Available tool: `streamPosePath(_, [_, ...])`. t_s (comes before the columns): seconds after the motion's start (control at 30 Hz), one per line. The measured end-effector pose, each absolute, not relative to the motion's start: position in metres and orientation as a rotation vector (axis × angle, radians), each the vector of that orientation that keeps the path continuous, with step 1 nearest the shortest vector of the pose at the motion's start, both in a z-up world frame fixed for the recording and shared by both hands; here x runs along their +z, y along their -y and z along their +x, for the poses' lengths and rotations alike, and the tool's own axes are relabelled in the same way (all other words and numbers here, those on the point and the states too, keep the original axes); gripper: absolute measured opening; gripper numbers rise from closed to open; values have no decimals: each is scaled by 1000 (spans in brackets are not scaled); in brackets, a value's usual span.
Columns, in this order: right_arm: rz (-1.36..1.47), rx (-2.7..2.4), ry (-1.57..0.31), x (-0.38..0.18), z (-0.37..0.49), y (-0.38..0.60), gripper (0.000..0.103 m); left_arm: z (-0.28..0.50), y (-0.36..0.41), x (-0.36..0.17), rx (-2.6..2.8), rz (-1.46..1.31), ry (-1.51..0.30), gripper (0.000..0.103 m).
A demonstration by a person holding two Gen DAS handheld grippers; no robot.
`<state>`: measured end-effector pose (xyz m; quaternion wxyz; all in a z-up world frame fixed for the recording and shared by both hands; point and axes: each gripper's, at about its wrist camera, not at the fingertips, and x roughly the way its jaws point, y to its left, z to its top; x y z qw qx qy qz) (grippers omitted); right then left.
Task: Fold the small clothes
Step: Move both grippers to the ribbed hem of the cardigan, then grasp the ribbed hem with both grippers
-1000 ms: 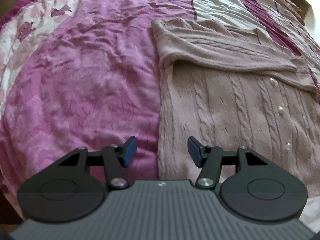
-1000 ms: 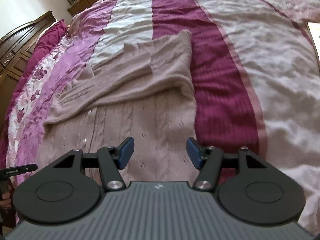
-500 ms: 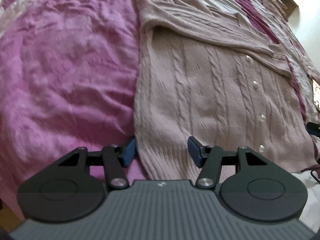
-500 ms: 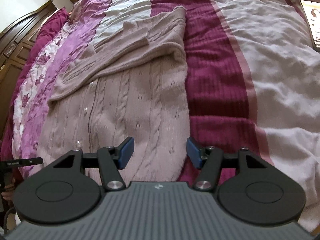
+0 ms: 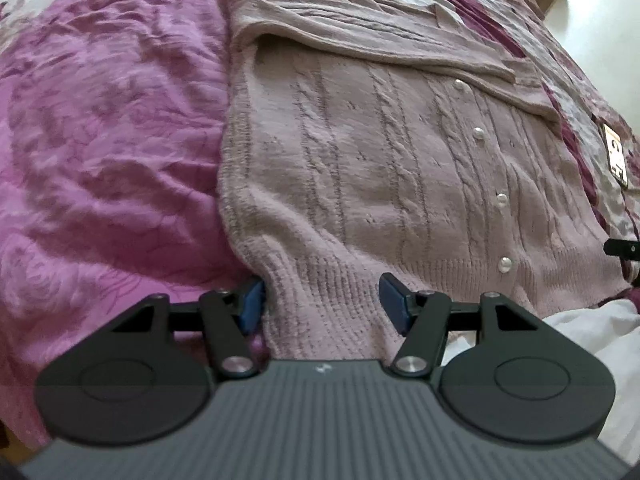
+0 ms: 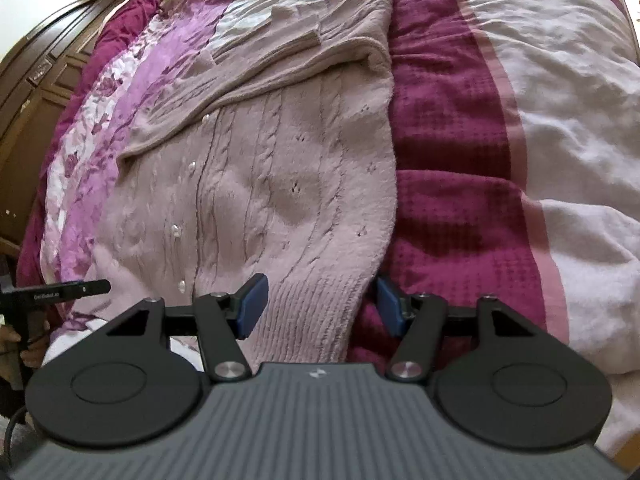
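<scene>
A pale pink cable-knit cardigan (image 5: 380, 160) with pearl buttons lies flat on the bed, its sleeves folded across the upper part. It also shows in the right wrist view (image 6: 272, 184). My left gripper (image 5: 322, 304) is open, its jaws straddling the hem's left corner; the left pad (image 5: 252, 304) sits at the cardigan's side edge. My right gripper (image 6: 318, 306) is open, its jaws straddling the hem's right corner, right pad (image 6: 388, 304) just outside the edge over the bedspread.
The bedspread (image 5: 100, 140) is purple floral on the left and maroon-and-white striped (image 6: 452, 120) on the right. A dark wooden wardrobe (image 6: 44, 72) stands at far left. A card or phone (image 5: 616, 156) lies right of the cardigan. The other gripper's tip (image 6: 56, 292) shows at left.
Both grippers have moved down and in toward the cardigan's hem, from hovering over its body to straddling the two bottom corners. Both stayed open.
</scene>
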<state>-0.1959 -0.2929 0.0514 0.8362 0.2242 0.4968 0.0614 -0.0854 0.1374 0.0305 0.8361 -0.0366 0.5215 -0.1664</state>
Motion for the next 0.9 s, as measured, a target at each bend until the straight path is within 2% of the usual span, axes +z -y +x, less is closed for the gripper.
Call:
streamPosePath(0.1, [466,165,-1056,45,-186,287,71,-80,-134,26,-365,-62,-1111,62])
streamPosePath(0.4, [461,248,-1051,31,-168,268,71,-52,-143,25,-437,-96,-1206,61])
streamPosePath(0.53, [528,263,-1028,26,-170,276,71,-54,-142,22,-449,-82,-1194,61])
streamPosePath(0.9, [528,254,-985,23,-173,274,49,-70,-130,21,-441,-22,-1136,59])
